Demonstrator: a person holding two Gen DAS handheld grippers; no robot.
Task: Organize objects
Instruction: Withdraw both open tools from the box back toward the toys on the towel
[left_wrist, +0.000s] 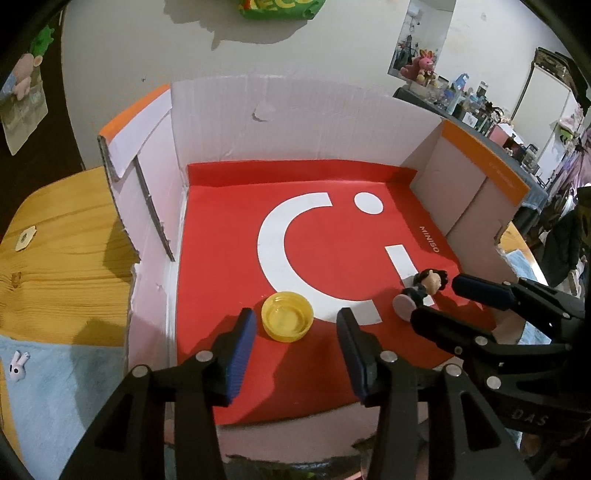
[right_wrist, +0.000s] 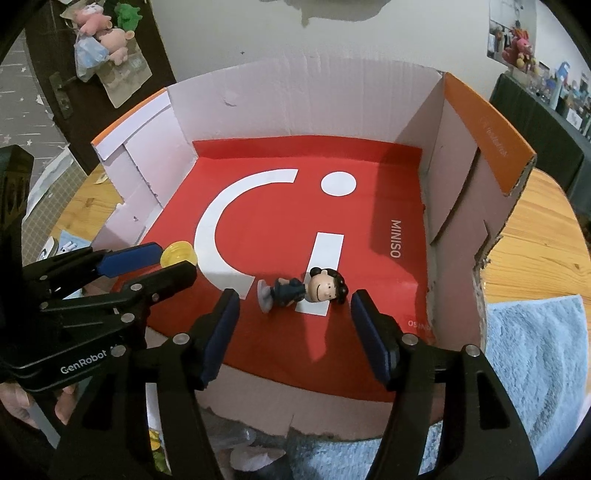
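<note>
Yellow plastic first: the cap (left_wrist: 287, 316) lies rim-up on the red sheet (left_wrist: 229, 258) lining the box (left_wrist: 295, 122), low in the left wrist view. It sits just ahead of our left gripper (left_wrist: 295, 325), between the lines of the two fingers but past their tips; neither blue pad touches it. The jaws stand partly open with nothing in them.

Right of the cap, at the lower right of that view, the figurine (left_wrist: 424, 288) lies on its side on the white stripe. In the right wrist view the figurine (right_wrist: 303, 290) sits at centre, head toward the right, round base toward the left. Our right gripper (right_wrist: 293, 310) has its tips to either side and slightly below it in the frame, both pads clear of the toy. These jaws too are partly open and hold nothing.

In that same view the cap (right_wrist: 179, 253) peeks out at the left, behind the left gripper's (right_wrist: 162, 258) fingers.

The box rests on a wooden table (right_wrist: 535, 229), with a blue towel (right_wrist: 535, 350) at the lower right.
</note>
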